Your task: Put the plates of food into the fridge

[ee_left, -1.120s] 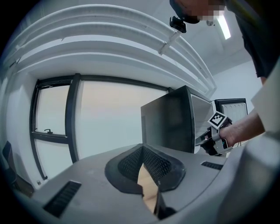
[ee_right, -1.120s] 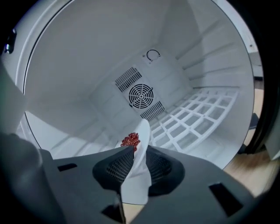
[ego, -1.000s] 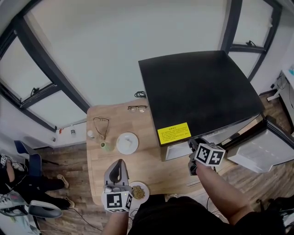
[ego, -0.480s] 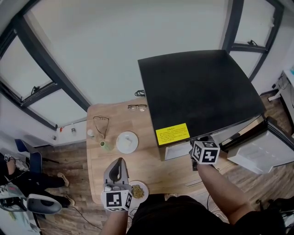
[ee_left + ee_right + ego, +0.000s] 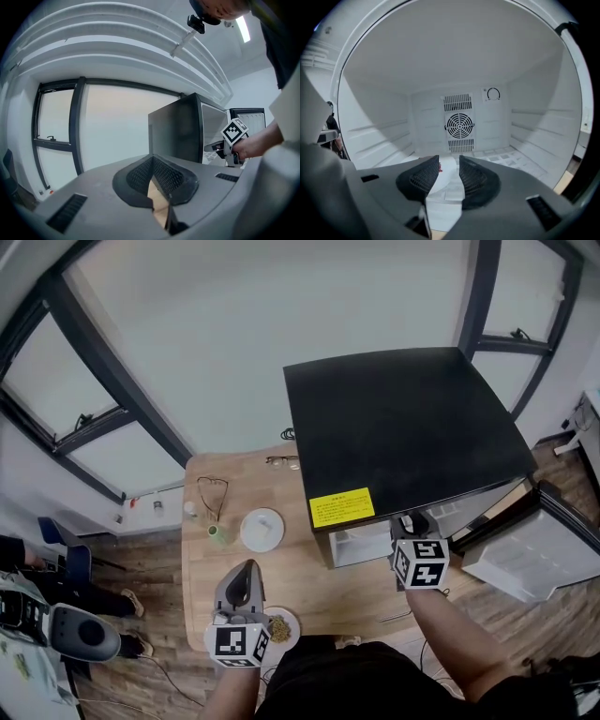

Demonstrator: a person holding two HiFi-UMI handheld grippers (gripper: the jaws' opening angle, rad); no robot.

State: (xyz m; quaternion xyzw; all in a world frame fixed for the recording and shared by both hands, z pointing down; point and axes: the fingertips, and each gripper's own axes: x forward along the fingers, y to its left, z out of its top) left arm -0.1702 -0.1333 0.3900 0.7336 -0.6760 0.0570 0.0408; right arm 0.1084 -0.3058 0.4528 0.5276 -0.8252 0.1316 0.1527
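Plate of food [image 5: 282, 628] at table [image 5: 319, 589] front edge; fridge [image 5: 403, 427] open wide.

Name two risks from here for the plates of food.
The right gripper, jaws just opened with nothing pinched, points at the round white plate on the fridge floor; a move may shove it. The small white plate of brownish food lies at the wooden table's near edge beside the left gripper; a nudge might tip it off.

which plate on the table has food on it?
The near-edge plate, right beside the left gripper: brownish-green food lies on it. The mid-table plate, by the green cup, shows only white.
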